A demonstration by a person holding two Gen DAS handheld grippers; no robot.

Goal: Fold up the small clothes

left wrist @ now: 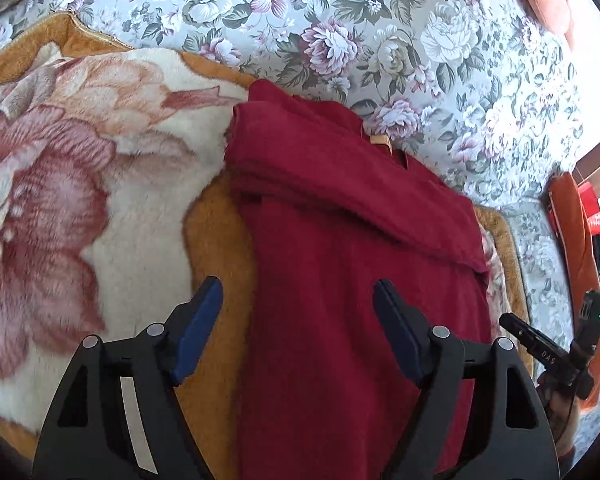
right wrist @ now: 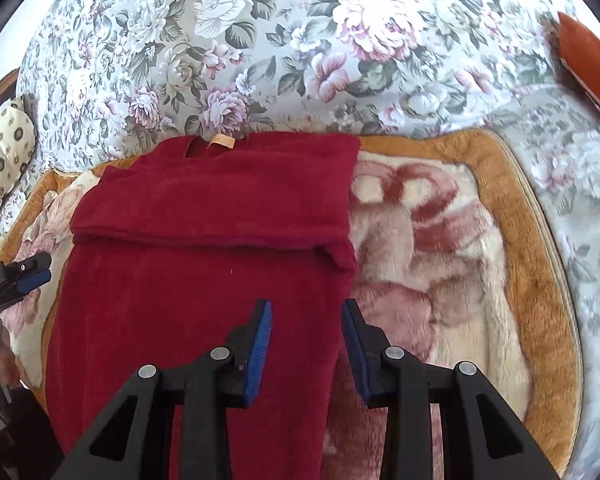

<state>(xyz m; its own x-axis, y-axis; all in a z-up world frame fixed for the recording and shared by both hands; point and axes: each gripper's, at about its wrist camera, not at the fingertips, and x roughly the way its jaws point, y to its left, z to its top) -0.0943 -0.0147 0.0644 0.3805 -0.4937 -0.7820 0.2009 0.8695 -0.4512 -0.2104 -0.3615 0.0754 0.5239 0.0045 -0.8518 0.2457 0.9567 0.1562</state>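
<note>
A dark red fleece garment (left wrist: 340, 240) lies flat on a plush blanket, its sleeves folded across the chest and a tan neck label (left wrist: 380, 141) at the far end. It also shows in the right wrist view (right wrist: 204, 248), with the label (right wrist: 222, 142). My left gripper (left wrist: 298, 300) is open and empty above the garment's left edge. My right gripper (right wrist: 306, 320) is open and empty above the garment's right edge. The right gripper's body shows at the far right of the left wrist view (left wrist: 556, 344). The left gripper's tip shows at the left of the right wrist view (right wrist: 28, 274).
The plush blanket (left wrist: 80, 184) is cream with pink flowers and an orange-brown border (right wrist: 540, 280). It lies on a floral bedspread (left wrist: 340, 20). An orange cushion (left wrist: 544, 0) and orange fabric (left wrist: 572, 248) are at the right. A patterned pillow (right wrist: 4, 152) is at the left.
</note>
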